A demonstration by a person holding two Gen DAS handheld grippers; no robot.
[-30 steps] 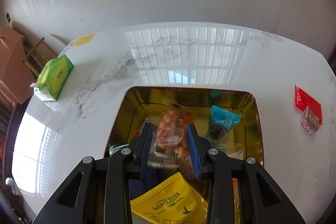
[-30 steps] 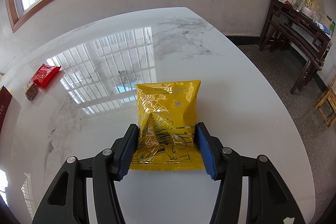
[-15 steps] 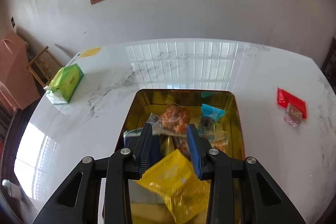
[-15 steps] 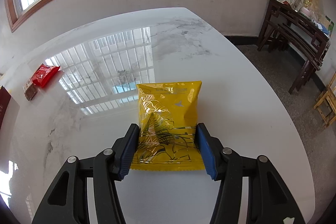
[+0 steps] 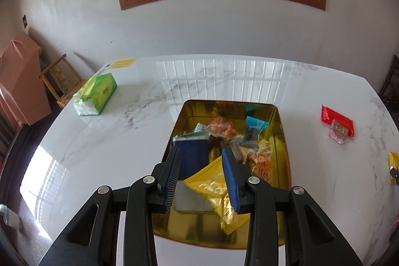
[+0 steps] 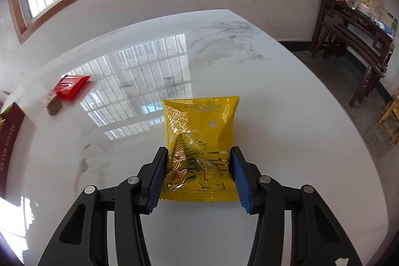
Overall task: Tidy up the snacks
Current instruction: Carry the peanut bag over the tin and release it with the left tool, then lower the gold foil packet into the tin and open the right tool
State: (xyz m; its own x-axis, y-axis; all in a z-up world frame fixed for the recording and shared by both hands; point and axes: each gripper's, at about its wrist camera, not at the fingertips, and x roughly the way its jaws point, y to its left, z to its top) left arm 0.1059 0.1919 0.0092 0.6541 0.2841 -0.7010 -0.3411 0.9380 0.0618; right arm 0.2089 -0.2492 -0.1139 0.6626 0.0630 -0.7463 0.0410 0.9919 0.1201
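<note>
Left wrist view: the left claw (image 5: pixel 201 175) hangs above the near end of the gold tin (image 5: pixel 281 131) with its fingers spread and nothing between them. A yellow packet (image 5: pixel 219 196) lies tilted in the tin just below the blue pads, free of both. Judged from this, the tin is partly filled: it holds a dark blue packet (image 5: pixel 193 150), clear bags of orange snacks (image 5: pixel 222 127) and a light blue wrapper (image 5: pixel 256 122), piled loosely and overlapping.

Left to do, as far as visible: a red packet (image 5: pixel 336 117) and a small clear-wrapped sweet (image 5: pixel 338 132) lie together on the bench (image 5: pixel 99 136), to the right of the tin and well apart from it.

Right wrist view: the right claw (image 6: pixel 198 175) is closed on the near half of a second yellow packet (image 6: pixel 199 138), pads pressed to its two side edges. Whether the packet rests on the bench or is lifted cannot be told.

Materials: the tin is mirror-polished metal with rounded corners. The yellow packets are glossy crinkled film with crimped end seams and gold line print. The bench is glossy white marble with grey veins and reflects the window. A green tissue pack (image 5: pixel 96 94), soft and box-shaped, sits far left.
</note>
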